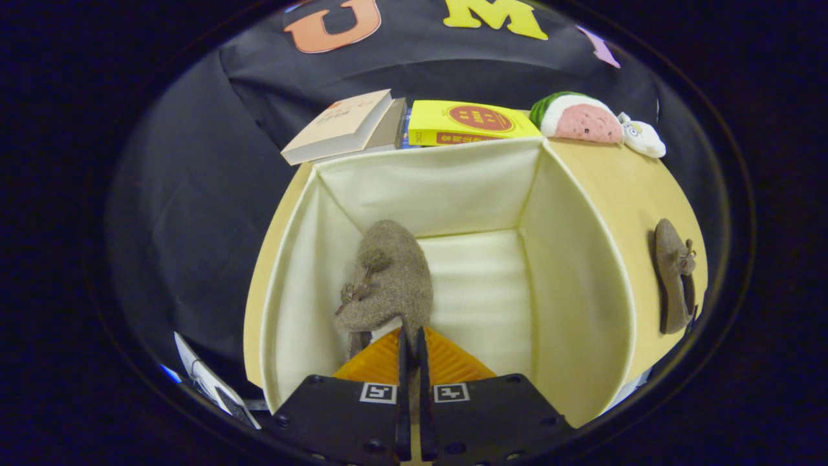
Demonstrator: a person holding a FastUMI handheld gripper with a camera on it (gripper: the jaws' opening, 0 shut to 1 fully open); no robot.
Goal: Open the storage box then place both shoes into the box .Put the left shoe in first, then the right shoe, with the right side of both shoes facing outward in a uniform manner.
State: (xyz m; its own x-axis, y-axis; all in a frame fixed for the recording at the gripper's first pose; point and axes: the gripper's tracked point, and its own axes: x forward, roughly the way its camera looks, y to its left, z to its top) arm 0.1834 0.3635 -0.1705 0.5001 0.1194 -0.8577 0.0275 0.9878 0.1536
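A cream fabric storage box [582, 272] stands open on the tan table [640, 194], and I look down into it. A brown felt shoe [391, 281] hangs inside the box near its left wall, toe pointing away. My gripper [412, 336] is shut on the shoe's heel rim, with the fingers almost touching. The second brown shoe [674, 275] lies on the table to the right of the box, outside its right wall.
Beyond the box lie a beige book [343, 126] and a yellow book [469, 123]. A watermelon-slice plush [576, 116] and a small white plush [643, 137] sit beside them. Some papers [207, 382] lie off the box's near left corner.
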